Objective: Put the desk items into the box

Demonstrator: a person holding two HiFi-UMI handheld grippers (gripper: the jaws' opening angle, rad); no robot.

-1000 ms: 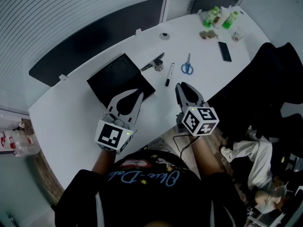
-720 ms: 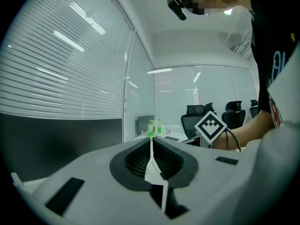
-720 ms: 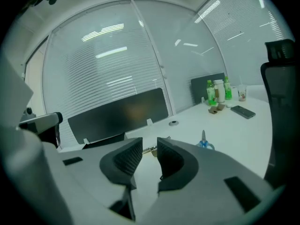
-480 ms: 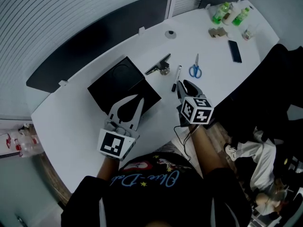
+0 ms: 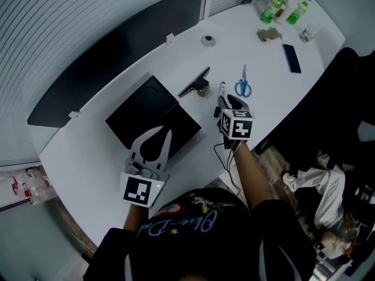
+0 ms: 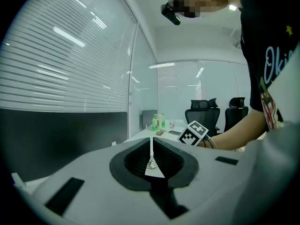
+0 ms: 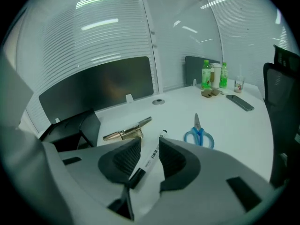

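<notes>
Fingers of your right gripper (image 7: 149, 143) just opening, marker (image 7: 152, 156) loose between them; left gripper (image 6: 151, 144) fingers together, empty.

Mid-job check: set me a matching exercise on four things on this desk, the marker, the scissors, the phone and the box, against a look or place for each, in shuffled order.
Things:
1. marker
2. scissors
3. phone
4. box

Descriptions:
A. blue handles
B. large, black, square
C. lies flat near the green bottles
D. white barrel with dark ends

Pairs: 1-D, 2-A, 3-C, 4-B
</notes>
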